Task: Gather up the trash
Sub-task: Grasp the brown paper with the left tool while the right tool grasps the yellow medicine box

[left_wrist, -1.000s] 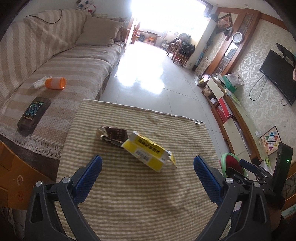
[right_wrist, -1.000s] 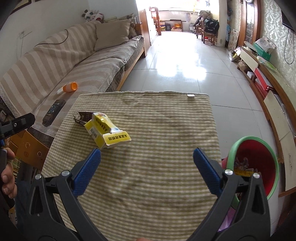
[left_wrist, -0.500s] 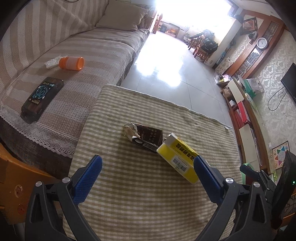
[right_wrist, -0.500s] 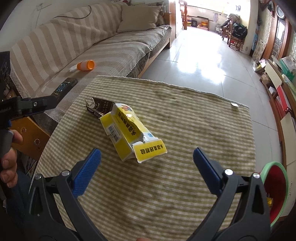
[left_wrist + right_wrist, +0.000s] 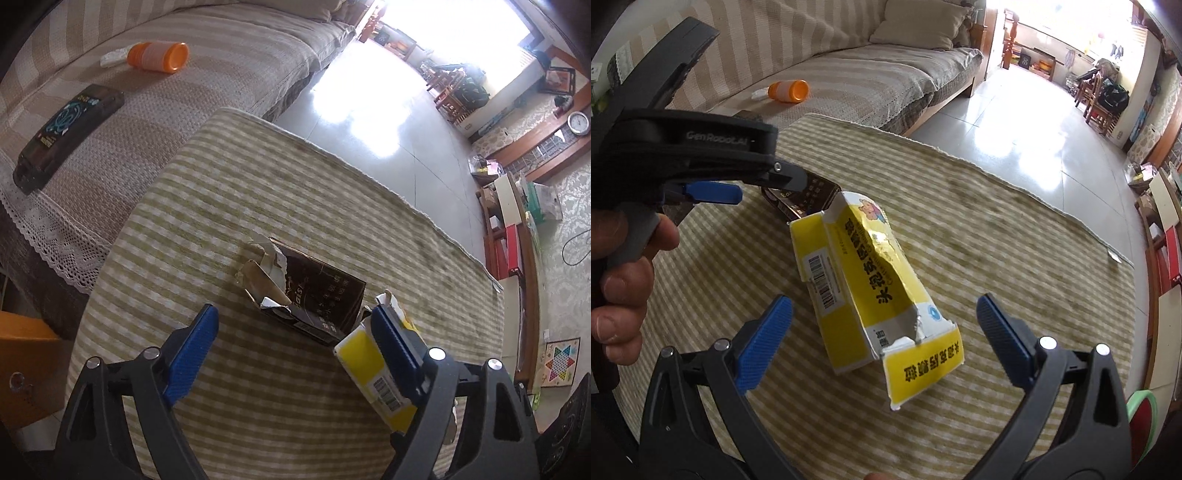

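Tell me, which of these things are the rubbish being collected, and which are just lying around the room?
Part of the job:
- dark torn box on the checked tablecloth, between the closing left gripper jaws
- yellow carton, under the open right gripper
- red bin

Just lying about:
- orange cup on the sofa
- dark flat box on the sofa
- wall clock

A torn yellow-and-white cardboard box (image 5: 875, 291) and a glossy dark brown carton (image 5: 314, 295) are lying on a green-and-cream checked tablecloth (image 5: 221, 206); blue gripper pads (image 5: 764, 343) are showing.
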{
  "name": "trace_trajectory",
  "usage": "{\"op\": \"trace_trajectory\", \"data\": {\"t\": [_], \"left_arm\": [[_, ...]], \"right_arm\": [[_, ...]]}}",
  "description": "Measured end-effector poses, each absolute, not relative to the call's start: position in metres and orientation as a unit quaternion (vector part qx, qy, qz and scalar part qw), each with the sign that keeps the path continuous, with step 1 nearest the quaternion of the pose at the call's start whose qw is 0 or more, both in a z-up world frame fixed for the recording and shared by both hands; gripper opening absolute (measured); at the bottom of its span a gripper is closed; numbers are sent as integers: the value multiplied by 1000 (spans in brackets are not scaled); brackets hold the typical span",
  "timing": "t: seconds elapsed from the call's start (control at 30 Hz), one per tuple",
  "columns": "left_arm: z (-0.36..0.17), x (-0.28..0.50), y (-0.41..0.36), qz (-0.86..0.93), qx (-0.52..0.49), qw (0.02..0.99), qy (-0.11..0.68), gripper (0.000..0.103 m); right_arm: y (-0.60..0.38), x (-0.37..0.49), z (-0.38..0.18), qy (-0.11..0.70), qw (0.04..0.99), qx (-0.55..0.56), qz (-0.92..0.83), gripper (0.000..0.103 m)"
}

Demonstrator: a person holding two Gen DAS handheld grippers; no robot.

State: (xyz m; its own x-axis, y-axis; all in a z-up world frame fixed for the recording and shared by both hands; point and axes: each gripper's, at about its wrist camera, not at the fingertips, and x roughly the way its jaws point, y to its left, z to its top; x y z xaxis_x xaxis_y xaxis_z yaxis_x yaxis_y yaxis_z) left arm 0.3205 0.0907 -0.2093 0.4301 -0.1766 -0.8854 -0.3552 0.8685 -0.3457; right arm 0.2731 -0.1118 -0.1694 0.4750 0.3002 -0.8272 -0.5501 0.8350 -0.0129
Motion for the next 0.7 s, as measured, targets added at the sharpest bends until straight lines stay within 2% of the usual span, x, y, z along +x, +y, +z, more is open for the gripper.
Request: {"op": "trace_trajectory", "data": {"t": [0.1,0.17,0.3,0.37,0.47,0.53,0.7], "left_arm": [[-215,324,88,59,-278,802,526,77],[-219,327,87,60,-289,797,526,60],[-223,330,85,57,-306,793,523,49],[-224,332,84,55,-307,795,521,37],[-229,335,82,42,-312,793,521,27],[-232,337,82,39,-311,795,520,27],[-232,338,87,23,-318,798,512,21]], "right_arm": [[-107,276,-173,444,844,-152,261,98],[-104,278,-176,445,841,-158,264,98],[-100,281,-180,451,837,-150,273,98],[-99,283,-183,454,834,-148,276,98],[-97,284,-188,466,826,-148,279,84],[-96,285,-192,474,823,-152,273,69],[-103,282,-191,480,824,-142,267,58]]}}
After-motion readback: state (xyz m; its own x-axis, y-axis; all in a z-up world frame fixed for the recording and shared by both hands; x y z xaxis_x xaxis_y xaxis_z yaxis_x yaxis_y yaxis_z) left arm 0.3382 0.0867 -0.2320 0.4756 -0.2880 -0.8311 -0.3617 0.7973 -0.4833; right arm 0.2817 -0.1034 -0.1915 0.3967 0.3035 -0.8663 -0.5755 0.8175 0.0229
